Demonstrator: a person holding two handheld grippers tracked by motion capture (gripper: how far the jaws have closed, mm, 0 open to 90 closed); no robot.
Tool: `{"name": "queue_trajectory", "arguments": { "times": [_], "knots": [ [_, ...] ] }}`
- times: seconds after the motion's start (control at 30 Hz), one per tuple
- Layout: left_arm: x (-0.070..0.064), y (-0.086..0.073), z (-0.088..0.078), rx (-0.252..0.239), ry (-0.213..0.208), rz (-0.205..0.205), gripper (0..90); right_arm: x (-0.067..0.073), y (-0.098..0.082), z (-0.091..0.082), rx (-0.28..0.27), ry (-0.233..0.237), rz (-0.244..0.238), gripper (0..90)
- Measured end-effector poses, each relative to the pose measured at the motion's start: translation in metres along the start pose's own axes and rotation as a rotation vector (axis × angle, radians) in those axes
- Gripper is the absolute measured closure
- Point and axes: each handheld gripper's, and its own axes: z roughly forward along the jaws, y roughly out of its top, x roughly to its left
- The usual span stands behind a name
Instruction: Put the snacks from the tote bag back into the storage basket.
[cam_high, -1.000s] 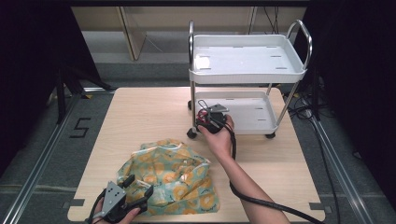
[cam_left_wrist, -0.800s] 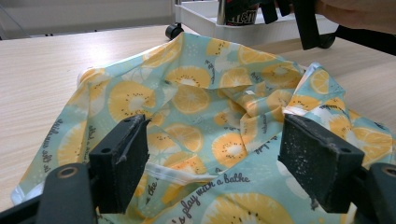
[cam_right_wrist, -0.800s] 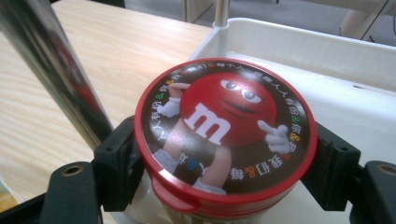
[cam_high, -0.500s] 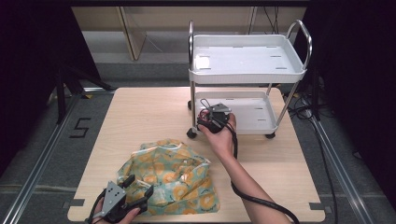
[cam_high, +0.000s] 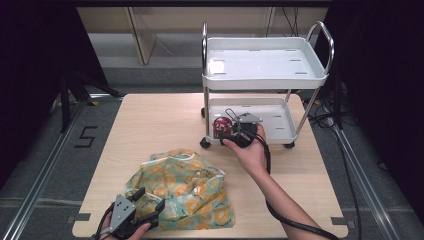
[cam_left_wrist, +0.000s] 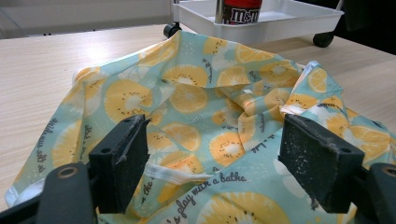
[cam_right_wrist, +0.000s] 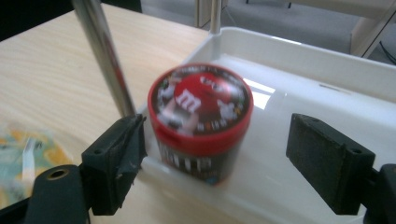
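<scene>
The right gripper (cam_high: 231, 134) has barely moved, fingers wide around the M&M's tub (cam_right_wrist: 201, 119) in the cart (cam_high: 280, 131); next, squeezing it. Left gripper (cam_left_wrist: 215, 163) is hanging released over the fruit-print cloth (cam_left_wrist: 196, 102)

The cloth (cam_left_wrist: 205, 121) before my left claw (cam_left_wrist: 215, 163) is pale teal, printed with yellow-orange citrus slices, dark script and white edging. The can (cam_right_wrist: 201, 121) between my right claw's (cam_right_wrist: 215, 163) black pads has a red lid and dark brown side. White cart (cam_high: 310, 75), light wood-grain counter (cam_high: 160, 125).
</scene>
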Motion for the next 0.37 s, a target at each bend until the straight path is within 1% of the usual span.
{"name": "queue_trajectory", "arguments": {
  "times": [0.03,0.07,0.1,0.13,0.17,0.2,0.23,0.27,0.3,0.37],
  "knots": [
    [0.000,0.000,-0.001,0.012,0.008,-0.002,23.3,0.000,-0.002,-0.003,0.006,0.010,0.016,20.6],
    [0.000,0.000,-0.001,0.009,0.004,-0.001,23.3,-0.002,-0.005,-0.006,-0.003,0.017,-0.003,20.6],
    [0.000,0.000,-0.001,0.010,0.005,-0.002,23.3,-0.002,-0.007,-0.010,0.009,0.018,0.002,20.6],
    [0.000,0.000,-0.001,0.008,0.005,-0.005,23.2,-0.004,-0.011,-0.014,0.003,0.022,-0.013,20.6],
    [0.000,0.000,-0.001,0.007,0.002,-0.001,23.1,-0.005,-0.015,-0.018,-0.003,0.029,-0.012,20.6],
    [0.000,0.000,0.000,0.003,0.001,-0.001,23.1,-0.006,-0.020,-0.022,0.005,0.038,-0.029,20.6],
    [0.000,0.000,0.000,0.004,0.000,0.000,23.0,-0.006,-0.026,-0.027,0.010,0.042,-0.032,20.6],
    [0.000,0.000,0.000,0.003,0.004,-0.009,22.8,-0.007,-0.031,-0.031,0.011,0.047,-0.036,20.9],
    [0.000,0.000,0.000,0.005,0.005,-0.008,22.7,-0.007,-0.037,-0.036,0.009,0.056,-0.008,21.0],
    [0.000,0.000,0.000,0.001,0.007,-0.010,22.5,-0.010,-0.048,-0.044,0.004,0.064,-0.007,21.0]
  ]
}}
